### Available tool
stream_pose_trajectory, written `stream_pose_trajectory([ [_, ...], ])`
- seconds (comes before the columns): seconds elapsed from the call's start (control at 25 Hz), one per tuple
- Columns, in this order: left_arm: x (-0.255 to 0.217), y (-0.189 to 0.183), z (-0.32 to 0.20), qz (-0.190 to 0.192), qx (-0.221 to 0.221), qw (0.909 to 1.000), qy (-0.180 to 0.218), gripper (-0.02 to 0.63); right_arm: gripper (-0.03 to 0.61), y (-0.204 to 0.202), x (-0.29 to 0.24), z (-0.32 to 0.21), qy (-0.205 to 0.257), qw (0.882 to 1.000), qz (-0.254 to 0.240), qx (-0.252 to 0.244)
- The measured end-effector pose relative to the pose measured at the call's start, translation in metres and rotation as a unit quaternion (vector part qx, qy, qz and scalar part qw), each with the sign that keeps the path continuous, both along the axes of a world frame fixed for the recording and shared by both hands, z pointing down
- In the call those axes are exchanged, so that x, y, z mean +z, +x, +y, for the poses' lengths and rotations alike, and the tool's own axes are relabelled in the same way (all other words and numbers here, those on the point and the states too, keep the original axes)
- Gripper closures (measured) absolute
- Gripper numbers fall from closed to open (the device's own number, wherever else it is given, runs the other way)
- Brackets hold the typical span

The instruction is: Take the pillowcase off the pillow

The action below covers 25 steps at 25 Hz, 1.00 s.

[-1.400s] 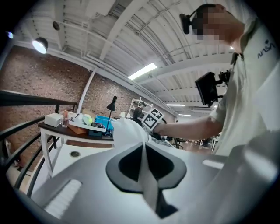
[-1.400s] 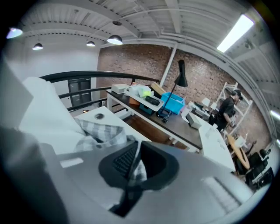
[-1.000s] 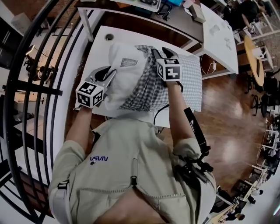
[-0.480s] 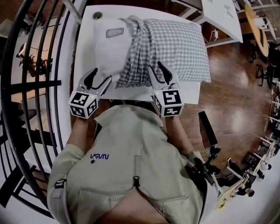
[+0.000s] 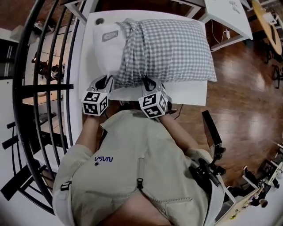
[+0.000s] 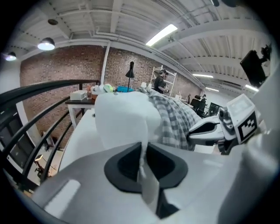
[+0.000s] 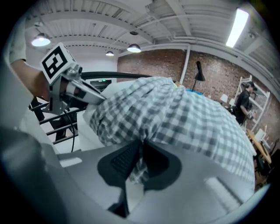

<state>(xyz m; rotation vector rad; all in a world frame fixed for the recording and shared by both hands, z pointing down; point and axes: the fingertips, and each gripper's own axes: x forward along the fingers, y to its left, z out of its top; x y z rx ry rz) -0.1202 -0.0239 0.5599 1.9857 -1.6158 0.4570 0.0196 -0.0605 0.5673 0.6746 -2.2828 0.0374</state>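
White table (image 5: 185, 93): round cable hole (image 5: 99, 20) at far left corner. Black railing (image 5: 48, 87) curves along table's left edge. Wooden floor (image 5: 239, 101) off right edge. Second white table (image 5: 223, 13) beyond far right corner, small white plug block (image 5: 227, 34) below it. Brick wall (image 6: 65, 74) behind; black desk lamp (image 6: 130, 72); person (image 6: 162, 81) at shelving; cluttered side table (image 6: 83, 98); ceiling strip light (image 6: 162, 34).

The head view looks steeply down from above the person's shoulders onto the white table (image 5: 185, 92) and takes in the whole pillow (image 5: 108, 48). The left gripper view sits low behind its own jaws, very near the pillow's bare end, and faces the brick wall (image 6: 57, 78). The right gripper view sits the same way, close against the checked pillowcase (image 7: 183, 118). All three views share the pillow.
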Motion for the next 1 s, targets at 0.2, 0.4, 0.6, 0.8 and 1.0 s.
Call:
stream_pose_trajectory([
  [0.2,-0.046,-0.031,-0.015,-0.022,-0.037,0.9976,0.055,0.594,0.571,0.021,-0.042,-0.021,0.057,0.997,-0.030,0.034],
  [0.4,-0.075,-0.061,-0.027,-0.016,-0.068,0.9937,0.088,0.595,0.571,0.069,-0.072,-0.049,0.096,0.990,-0.033,0.101],
  [0.6,-0.059,-0.076,-0.014,0.014,-0.093,0.9928,0.073,0.595,0.571,0.123,-0.047,-0.066,0.074,0.983,0.005,0.166],
  [0.8,0.001,-0.061,0.016,0.051,-0.111,0.9923,0.017,0.595,0.571,0.143,0.012,-0.057,-0.001,0.979,0.031,0.202],
  [1.0,0.024,-0.046,0.018,0.073,-0.084,0.9938,0.008,0.587,0.569,0.135,0.024,-0.058,-0.029,0.979,0.018,0.203],
])
